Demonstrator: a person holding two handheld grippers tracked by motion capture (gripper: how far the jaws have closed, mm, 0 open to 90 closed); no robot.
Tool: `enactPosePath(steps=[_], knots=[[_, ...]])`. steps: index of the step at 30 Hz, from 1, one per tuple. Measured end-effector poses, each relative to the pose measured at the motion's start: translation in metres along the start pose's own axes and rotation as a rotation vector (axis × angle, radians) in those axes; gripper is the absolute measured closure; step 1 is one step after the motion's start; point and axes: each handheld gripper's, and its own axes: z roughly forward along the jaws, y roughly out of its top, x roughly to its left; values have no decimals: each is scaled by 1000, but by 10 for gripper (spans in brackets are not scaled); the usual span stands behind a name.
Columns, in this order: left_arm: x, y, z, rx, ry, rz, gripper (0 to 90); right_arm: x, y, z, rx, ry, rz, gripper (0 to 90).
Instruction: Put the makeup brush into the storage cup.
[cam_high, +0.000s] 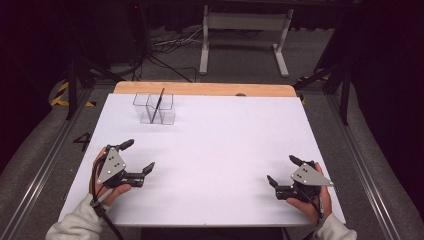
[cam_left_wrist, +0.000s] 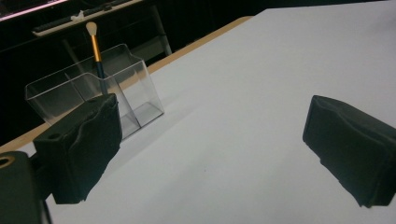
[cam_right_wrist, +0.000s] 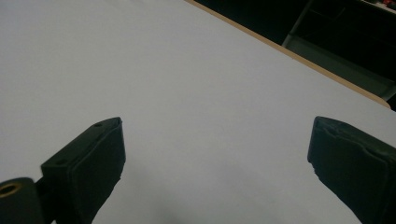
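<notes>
At twelve o'clock from the left gripper (cam_high: 136, 156) stands the brush (cam_high: 160, 102) in its clear holder (cam_high: 154, 109); both grippers gape empty, the right gripper (cam_high: 281, 170) resting too, so approach the handle squarely.

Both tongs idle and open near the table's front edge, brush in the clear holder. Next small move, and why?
Probably ease the left tongs forward toward the brush. It stands in the clear holder at the far left of the table, on that side. The jaws are spread wide and hold nothing. The right tongs sit much farther from it, also open.
</notes>
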Motion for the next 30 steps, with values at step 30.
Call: enactPosePath(steps=[30], knots=[[3,-35,-33,65,45,-111,57,-5,-1,-8,-25,-45,9,51]])
